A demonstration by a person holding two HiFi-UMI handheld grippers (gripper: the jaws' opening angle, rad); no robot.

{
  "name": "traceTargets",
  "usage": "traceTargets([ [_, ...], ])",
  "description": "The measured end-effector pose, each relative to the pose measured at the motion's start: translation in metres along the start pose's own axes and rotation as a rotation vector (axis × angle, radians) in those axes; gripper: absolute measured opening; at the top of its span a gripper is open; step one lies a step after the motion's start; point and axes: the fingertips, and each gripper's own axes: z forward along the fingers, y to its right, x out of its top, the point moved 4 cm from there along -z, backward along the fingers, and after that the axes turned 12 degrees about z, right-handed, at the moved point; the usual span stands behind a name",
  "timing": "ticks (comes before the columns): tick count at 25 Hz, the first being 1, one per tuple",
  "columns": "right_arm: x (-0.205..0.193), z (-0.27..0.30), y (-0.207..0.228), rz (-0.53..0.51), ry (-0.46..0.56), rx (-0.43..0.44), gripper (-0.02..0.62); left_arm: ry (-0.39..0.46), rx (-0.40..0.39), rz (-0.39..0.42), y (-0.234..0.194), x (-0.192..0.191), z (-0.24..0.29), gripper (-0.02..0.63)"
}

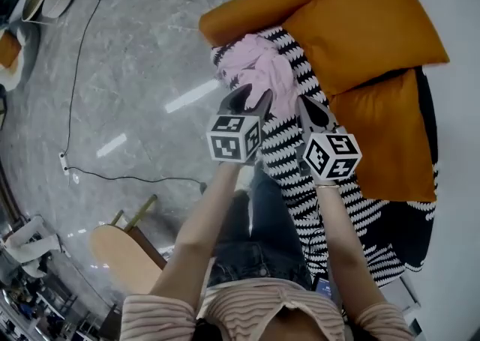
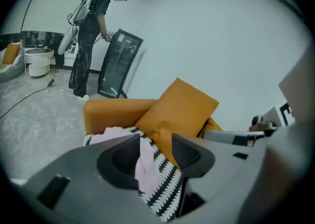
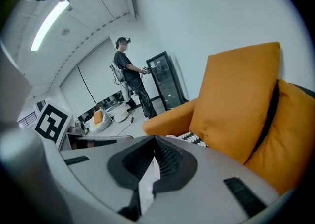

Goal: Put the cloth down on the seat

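Note:
A crumpled pink cloth (image 1: pixel 259 70) lies on the black-and-white patterned throw (image 1: pixel 292 148) that covers the orange sofa's seat. My left gripper (image 1: pixel 247 100) sits at the cloth's near edge. In the left gripper view its jaws (image 2: pixel 156 142) stand apart, and the cloth (image 2: pixel 147 169) shows in the gap without being pressed. My right gripper (image 1: pixel 313 115) is over the throw just right of the cloth. In the right gripper view its tips (image 3: pixel 153 142) meet, with a pale strip of the cloth (image 3: pixel 147 186) pinched between the pads.
A big orange cushion (image 1: pixel 360 25) leans on the sofa's back, with the armrest (image 1: pixel 247 10) beyond the cloth. A person in dark clothes (image 2: pixel 91 41) stands by a black-framed glass panel (image 2: pixel 118 65). A cable (image 1: pixel 75 92) crosses the grey floor, and a wooden stool (image 1: pixel 124 253) stands at my left.

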Motion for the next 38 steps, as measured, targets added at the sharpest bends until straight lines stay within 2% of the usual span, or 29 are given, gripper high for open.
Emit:
traceTargets([
  [2,0.006,-0.008,-0.011,-0.012,0.017,0.011,0.008,0.027,-0.004,-0.003,0.003,0.006,-0.012,0.195],
  [15,0.022,-0.059,-0.073,-0.054,0.139,0.087,0.008,0.18,0.0,0.062,0.006,0.042,-0.1,0.014],
  [22,0.021,-0.092,-0.095,-0.049,0.192,0.109,0.008,0.233,-0.038,0.098,0.018,0.054,-0.142,0.012],
  [27,0.018,-0.117,-0.115,-0.117,0.247,0.127,0.008,0.256,-0.055,0.129,0.025,0.058,-0.171,0.012],
  [38,0.01,-0.166,-0.158,-0.138,0.333,0.179,0.008,0.3,-0.069,0.178,0.037,0.047,-0.23,0.012],
])
